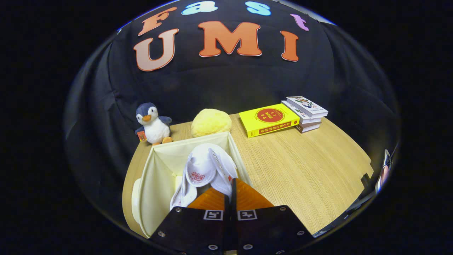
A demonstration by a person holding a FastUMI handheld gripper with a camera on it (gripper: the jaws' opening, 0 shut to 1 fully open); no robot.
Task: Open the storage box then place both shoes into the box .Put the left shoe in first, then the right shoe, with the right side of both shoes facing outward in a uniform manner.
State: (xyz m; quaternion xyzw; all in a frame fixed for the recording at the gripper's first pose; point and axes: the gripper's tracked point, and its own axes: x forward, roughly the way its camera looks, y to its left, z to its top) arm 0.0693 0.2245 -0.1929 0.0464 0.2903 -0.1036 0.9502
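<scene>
Wooden table (300, 170) in the booth, storage box (155, 177) standing open beside a plush penguin (153, 123).

Gripper (230, 187) fingers are pressing together on a white shoe's (205, 166) edge, dangling it over the box's mouth, apparently so it drops inside with one side facing outward.

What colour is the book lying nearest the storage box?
Yellow book with a red circle, gripper view; gripper shut on shoe.

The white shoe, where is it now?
Gripper shut on the white shoe, just ahead over the open storage box, with the penguin toy beyond.
</scene>
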